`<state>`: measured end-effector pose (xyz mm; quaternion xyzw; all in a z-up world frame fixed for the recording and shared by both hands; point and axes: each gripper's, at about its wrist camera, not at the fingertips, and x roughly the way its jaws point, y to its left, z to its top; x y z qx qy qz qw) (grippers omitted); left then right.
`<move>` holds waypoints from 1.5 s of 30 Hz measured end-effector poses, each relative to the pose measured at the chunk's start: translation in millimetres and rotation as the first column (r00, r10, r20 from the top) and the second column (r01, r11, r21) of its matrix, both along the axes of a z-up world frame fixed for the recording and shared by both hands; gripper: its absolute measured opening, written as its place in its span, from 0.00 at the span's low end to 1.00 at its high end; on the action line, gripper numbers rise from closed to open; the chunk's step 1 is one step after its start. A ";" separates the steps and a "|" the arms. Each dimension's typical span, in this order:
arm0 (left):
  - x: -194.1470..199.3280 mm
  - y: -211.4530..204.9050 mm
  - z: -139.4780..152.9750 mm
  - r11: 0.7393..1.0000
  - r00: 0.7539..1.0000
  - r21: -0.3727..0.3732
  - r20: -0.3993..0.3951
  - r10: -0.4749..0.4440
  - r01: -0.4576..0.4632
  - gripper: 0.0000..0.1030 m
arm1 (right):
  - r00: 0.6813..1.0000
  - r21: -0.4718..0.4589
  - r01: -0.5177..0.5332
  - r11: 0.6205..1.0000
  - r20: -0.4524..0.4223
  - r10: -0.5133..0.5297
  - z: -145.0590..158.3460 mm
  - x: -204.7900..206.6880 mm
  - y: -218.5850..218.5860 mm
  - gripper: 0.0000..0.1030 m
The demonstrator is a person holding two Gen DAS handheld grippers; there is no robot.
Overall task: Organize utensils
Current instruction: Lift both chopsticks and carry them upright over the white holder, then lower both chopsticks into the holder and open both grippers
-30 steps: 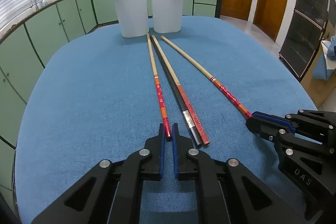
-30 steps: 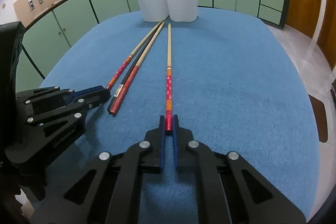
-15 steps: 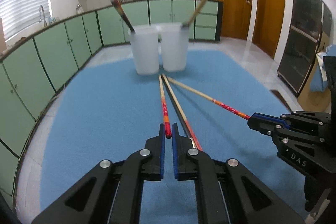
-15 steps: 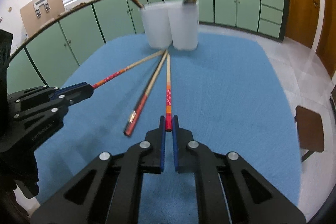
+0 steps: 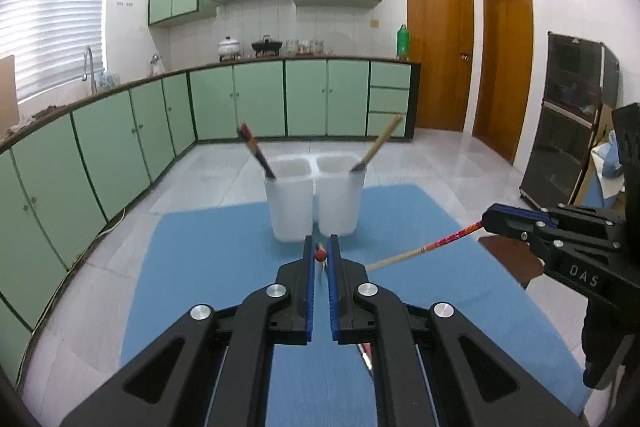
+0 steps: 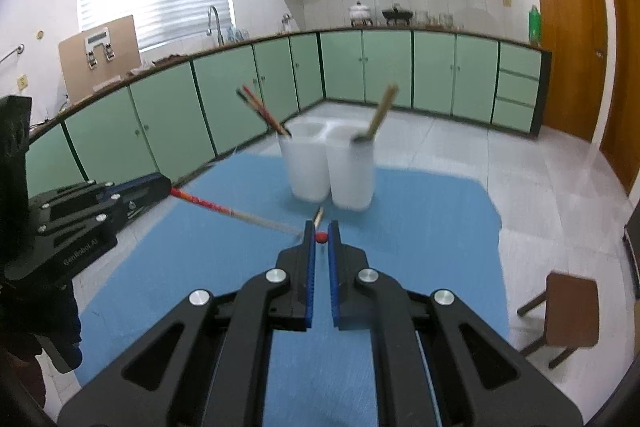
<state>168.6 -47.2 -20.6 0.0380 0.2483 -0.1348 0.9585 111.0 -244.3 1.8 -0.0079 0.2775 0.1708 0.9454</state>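
Two white cups (image 5: 289, 203) (image 6: 306, 167) stand touching side by side at the far end of the blue table (image 5: 208, 267). The left cup holds dark chopsticks (image 5: 256, 155) leaning left; in the right wrist view at least two show. The right cup (image 5: 340, 199) holds a pale wooden stick (image 5: 378, 147) leaning right. The left gripper (image 5: 320, 255) is clamped on the red end of one chopstick (image 6: 224, 211), held above the table. The right gripper (image 6: 321, 237) is likewise closed on a second red-ended chopstick (image 5: 428, 247), its pale tip pointing toward the cups. A brown stool (image 6: 568, 311) stands beside the table.
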 end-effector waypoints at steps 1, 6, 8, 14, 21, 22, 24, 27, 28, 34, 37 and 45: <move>1.4 -0.2 4.1 1.000 1.000 0.001 0.011 -0.003 0.003 0.06 | 1.000 -0.003 -0.005 1.000 0.014 0.005 6.9 1.8 0.4 0.05; 7.2 -3.2 16.3 1.000 0.999 -0.005 0.033 -0.028 0.028 0.06 | 0.998 -0.017 -0.032 0.999 0.053 0.032 29.9 9.5 4.1 0.05; 8.3 -4.7 19.7 0.999 0.999 -0.007 0.038 -0.038 0.038 0.06 | 0.997 -0.021 -0.043 0.999 0.061 0.044 36.6 12.3 4.9 0.05; 10.8 -7.4 30.1 0.998 0.997 -0.009 0.054 -0.057 0.057 0.06 | 0.994 -0.031 -0.069 0.997 0.077 0.071 52.8 19.3 8.8 0.05; 19.9 -7.2 47.6 0.997 0.994 -0.018 0.081 -0.070 0.072 0.05 | 0.990 -0.029 -0.096 0.995 0.098 0.098 73.4 31.4 13.6 0.05; 20.7 -7.3 50.6 0.997 0.994 -0.016 0.087 -0.071 0.073 0.05 | 0.990 -0.026 -0.097 0.995 0.104 0.099 77.3 33.7 13.6 0.05; 23.8 -8.1 60.1 0.997 0.991 -0.014 0.109 -0.076 0.078 0.05 | 0.988 -0.021 -0.097 0.995 0.118 0.099 86.8 39.3 11.4 0.05; 31.3 -10.1 74.7 0.997 0.986 -0.007 0.147 -0.078 0.080 0.05 | 0.985 -0.009 -0.097 0.995 0.142 0.097 103.3 49.8 8.0 0.05; 34.6 -10.6 80.2 0.997 0.984 -0.008 0.159 -0.079 0.081 0.05 | 0.984 -0.002 -0.094 0.996 0.152 0.093 110.4 54.9 6.7 0.05; 67.4 -17.7 123.2 0.996 0.966 -0.020 0.249 -0.074 0.082 0.05 | 0.976 0.018 -0.064 0.998 0.211 0.058 147.1 91.6 1.7 0.05; 88.7 -22.0 141.7 0.996 0.956 -0.031 0.284 -0.070 0.082 0.05 | 0.972 0.029 -0.046 0.999 0.234 0.038 159.2 113.3 -1.2 0.05; 147.6 -34.8 148.0 0.997 0.948 -0.043 0.315 -0.047 0.064 0.05 | 0.976 0.038 -0.009 0.999 0.217 0.000 147.6 169.6 -6.4 0.05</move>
